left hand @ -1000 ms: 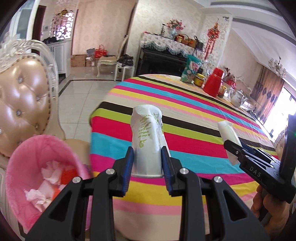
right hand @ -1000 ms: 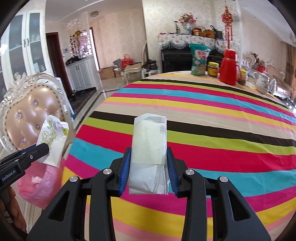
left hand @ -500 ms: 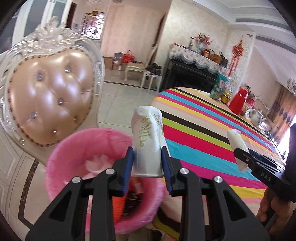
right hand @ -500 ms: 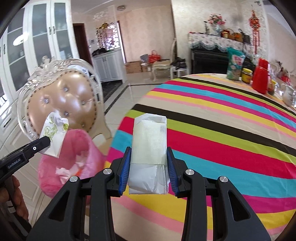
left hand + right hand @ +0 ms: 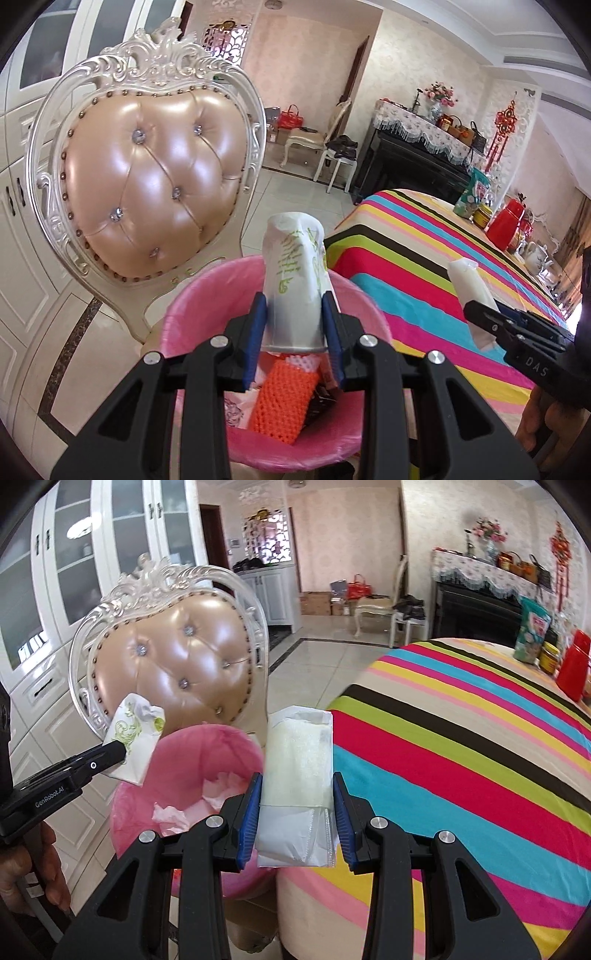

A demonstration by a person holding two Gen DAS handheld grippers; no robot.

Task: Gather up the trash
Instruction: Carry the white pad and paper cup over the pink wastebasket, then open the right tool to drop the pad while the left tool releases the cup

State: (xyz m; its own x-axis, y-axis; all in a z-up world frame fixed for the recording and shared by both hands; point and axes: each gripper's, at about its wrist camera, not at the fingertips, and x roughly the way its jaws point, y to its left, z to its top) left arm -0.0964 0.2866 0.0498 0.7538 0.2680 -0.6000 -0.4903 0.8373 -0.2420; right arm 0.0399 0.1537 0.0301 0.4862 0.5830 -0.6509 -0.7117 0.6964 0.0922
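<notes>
My left gripper (image 5: 293, 325) is shut on a crumpled white paper wrapper with green print (image 5: 293, 280) and holds it right over the pink-lined trash bin (image 5: 192, 295); the wrapper also shows in the right wrist view (image 5: 135, 738). The bin holds tissues and an orange foam net (image 5: 284, 402). My right gripper (image 5: 297, 812) is shut on a flat white plastic packet (image 5: 297, 768), at the table edge just right of the bin (image 5: 207, 753). The packet also shows in the left wrist view (image 5: 471, 291).
A tufted beige chair with an ornate white frame (image 5: 147, 177) stands behind the bin. The round table with a striped cloth (image 5: 461, 768) is to the right, with a red thermos (image 5: 506, 225), a snack bag (image 5: 474, 192) and jars at its far side.
Both grippers swung left from the table toward the bin. The left one with the wrapper now hangs over the bin opening; the right one with the packet has come close beside it.
</notes>
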